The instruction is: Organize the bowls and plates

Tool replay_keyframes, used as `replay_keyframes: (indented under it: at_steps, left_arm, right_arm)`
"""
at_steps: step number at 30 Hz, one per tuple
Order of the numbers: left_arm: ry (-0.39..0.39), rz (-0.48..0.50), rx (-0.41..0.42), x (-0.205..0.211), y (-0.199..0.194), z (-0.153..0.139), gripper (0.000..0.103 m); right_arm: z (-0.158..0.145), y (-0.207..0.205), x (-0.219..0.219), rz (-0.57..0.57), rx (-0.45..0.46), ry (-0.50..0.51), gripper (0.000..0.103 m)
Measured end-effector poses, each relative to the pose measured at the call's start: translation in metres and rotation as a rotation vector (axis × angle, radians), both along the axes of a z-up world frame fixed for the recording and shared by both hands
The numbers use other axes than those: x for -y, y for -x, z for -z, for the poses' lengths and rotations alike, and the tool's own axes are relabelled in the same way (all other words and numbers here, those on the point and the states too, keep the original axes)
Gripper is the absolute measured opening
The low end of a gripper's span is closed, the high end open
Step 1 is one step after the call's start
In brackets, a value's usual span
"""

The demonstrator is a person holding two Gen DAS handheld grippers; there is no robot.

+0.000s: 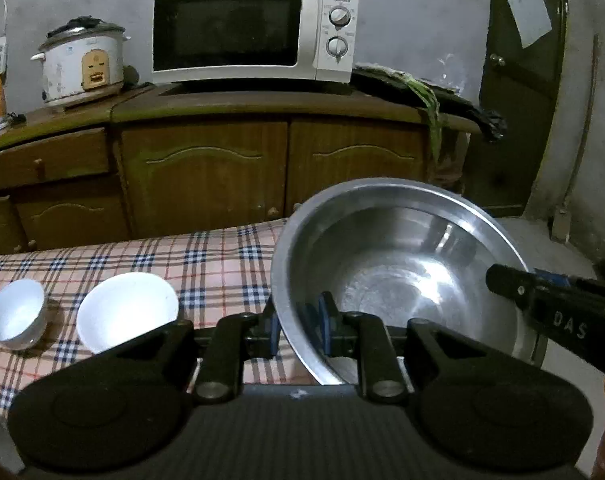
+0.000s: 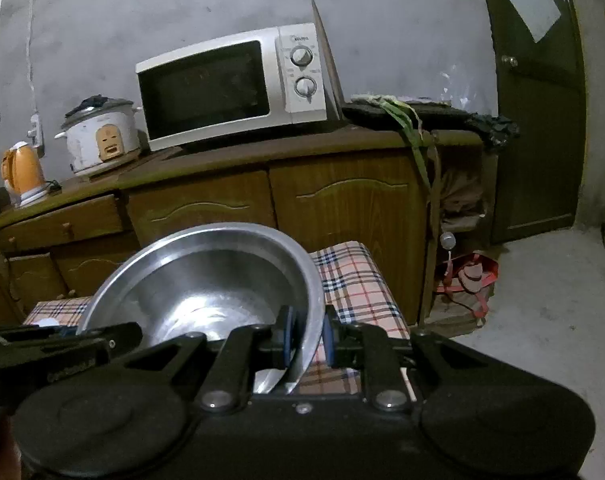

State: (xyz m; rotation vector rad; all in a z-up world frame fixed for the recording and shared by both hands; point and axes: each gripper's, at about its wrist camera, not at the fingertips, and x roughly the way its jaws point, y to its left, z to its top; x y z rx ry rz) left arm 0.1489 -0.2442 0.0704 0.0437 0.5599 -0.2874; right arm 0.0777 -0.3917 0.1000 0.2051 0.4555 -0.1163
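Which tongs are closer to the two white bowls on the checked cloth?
Left. The left tongs grip the steel basin rim on the side beside the white bowls; the right tongs clamp the opposite rim, the basin between.

A silver steel basin (image 1: 398, 280) is gleaming above a desk (image 1: 206, 256) that is wearing a checked cloth of pale pink, white, navy and thin red lines, and left of the basin two white bowls (image 1: 128, 310) (image 1: 14, 314) are shining. Behind the basin, a white microwave (image 1: 254, 30) with a black door is sitting on a brown wooden cabinet (image 1: 206, 168). Left of the microwave an off-white rice cooker (image 1: 84, 64) and an orange kettle (image 2: 22, 172) are standing, while to its right a dark green door (image 2: 538, 120) is showing a pale sheet.
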Motion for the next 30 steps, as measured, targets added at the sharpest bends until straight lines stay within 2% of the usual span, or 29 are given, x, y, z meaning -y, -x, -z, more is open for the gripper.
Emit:
replay_keyframes:
  at_steps: [11,20,30]
  left_arm:
    - [0.022,-0.041,0.001,-0.024,0.043,0.015,0.02]
    - [0.004,-0.053,0.001,-0.038,0.065,0.035,0.02]
    - [-0.042,-0.08,-0.03,-0.053,0.076,0.07,0.02]
  right_arm:
    - [0.014,0.051,-0.03,-0.033,0.003,0.019,0.021]
    - [0.034,0.072,-0.051,-0.053,-0.013,0.029,0.021]
    - [0.081,0.084,-0.075,-0.08,-0.075,0.033,0.024]
